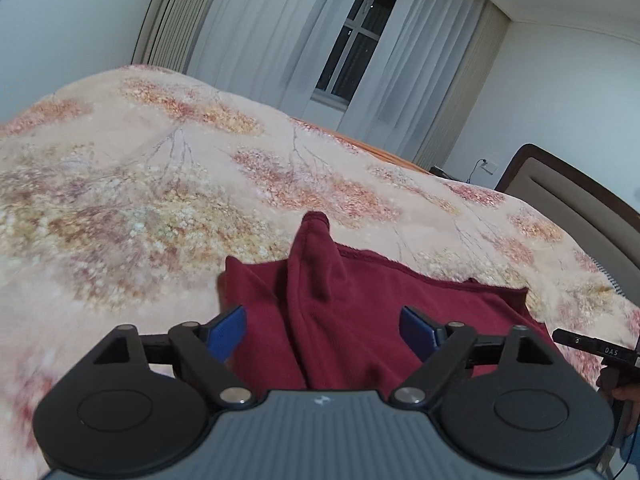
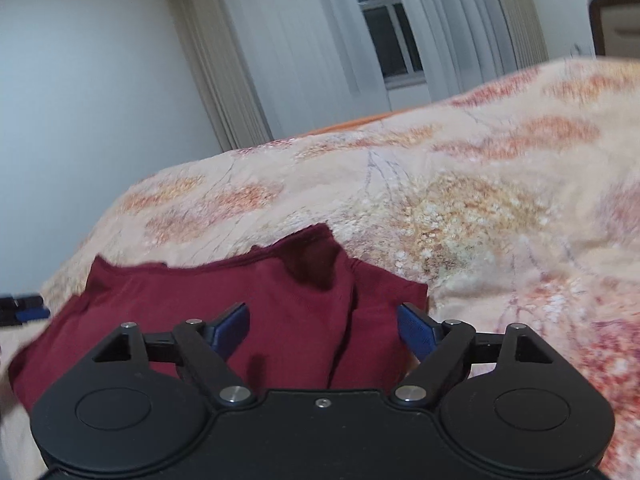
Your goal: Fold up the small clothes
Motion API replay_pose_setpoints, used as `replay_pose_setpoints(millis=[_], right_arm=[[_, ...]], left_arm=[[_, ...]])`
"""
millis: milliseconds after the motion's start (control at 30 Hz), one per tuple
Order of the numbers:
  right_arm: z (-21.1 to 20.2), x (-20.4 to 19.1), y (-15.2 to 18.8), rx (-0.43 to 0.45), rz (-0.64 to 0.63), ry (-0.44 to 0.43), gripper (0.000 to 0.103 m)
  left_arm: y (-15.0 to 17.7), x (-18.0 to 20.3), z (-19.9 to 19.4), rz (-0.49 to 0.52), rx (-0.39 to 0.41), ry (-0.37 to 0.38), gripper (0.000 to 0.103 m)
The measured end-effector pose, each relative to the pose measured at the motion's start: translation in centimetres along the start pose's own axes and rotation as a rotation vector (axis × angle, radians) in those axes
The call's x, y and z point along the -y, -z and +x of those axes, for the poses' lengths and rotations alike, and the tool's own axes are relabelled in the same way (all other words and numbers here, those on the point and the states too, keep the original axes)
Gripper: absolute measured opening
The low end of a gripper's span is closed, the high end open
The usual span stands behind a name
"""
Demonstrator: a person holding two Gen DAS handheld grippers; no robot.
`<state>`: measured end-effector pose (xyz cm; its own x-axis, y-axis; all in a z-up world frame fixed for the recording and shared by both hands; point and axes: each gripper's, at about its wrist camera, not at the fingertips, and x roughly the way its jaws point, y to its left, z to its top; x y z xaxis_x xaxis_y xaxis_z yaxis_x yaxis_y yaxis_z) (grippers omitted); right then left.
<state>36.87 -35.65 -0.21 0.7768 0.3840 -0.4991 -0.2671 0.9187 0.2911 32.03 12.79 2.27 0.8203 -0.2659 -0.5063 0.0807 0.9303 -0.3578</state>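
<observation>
- Hovering low over the bed, left claw spread wide, blue pads either side of a raised fold, pinching nothing.
- Right claw likewise spread, empty, above the same cloth.
- Dark red garment lies rumpled on the floral blanket, near edge of bed, one ridge of fabric standing up.
- Beyond: headboard at right, white curtains, dark window.

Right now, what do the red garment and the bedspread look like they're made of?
The garment looks like soft fleece or brushed knit: matte, slightly fuzzy, folding in thick rounded ridges. The bedspread looks like plush printed fabric, with a nappy, floral-patterned surface. Exact fibres can't be told.
</observation>
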Motion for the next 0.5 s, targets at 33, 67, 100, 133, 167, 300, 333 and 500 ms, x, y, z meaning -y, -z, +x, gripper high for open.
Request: replay_pose_setpoints(millis=[33, 67, 100, 133, 167, 300, 333, 500], right_arm=[[-0.9, -0.5, 0.5, 0.006, -0.024, 0.003, 0.083], [-1.8, -0.9, 1.0, 0.013, -0.041, 0.012, 0.083], [-2.7, -1.4, 1.7, 0.018, -0.051, 0.023, 0.083], [-3.5, -1.7, 2.4, 0.023, -0.054, 0.028, 0.083], [-4.3, -2.0, 3.1, 0.026, -0.049, 0.029, 0.083], [-6.6, -2.3, 5.8, 0.032, 0.021, 0.042, 0.083], [-7.0, -2.5, 6.4, 0.039, 0.036, 0.051, 0.083], [-8.1, -2.8, 8.3, 0.064, 0.121, 0.073, 0.051]], left_arm=[[0.8, 0.3, -0.9, 0.001, 0.006, -0.01, 0.087], [1.5, 0.6, -1.6, 0.006, 0.009, -0.025, 0.088], [2.3, 0.9, -2.2, 0.018, 0.008, -0.039, 0.088], [3.1, 1.1, -2.9, 0.035, 0.007, -0.053, 0.088], [3.9, 1.4, -3.4, 0.051, 0.01, -0.065, 0.088], [6.0, 2.0, -5.0, 0.069, 0.017, -0.087, 0.093], [6.3, 2.0, -5.1, 0.063, 0.015, -0.095, 0.093], [6.9, 1.2, -5.2, -0.036, -0.009, -0.051, 0.03]])
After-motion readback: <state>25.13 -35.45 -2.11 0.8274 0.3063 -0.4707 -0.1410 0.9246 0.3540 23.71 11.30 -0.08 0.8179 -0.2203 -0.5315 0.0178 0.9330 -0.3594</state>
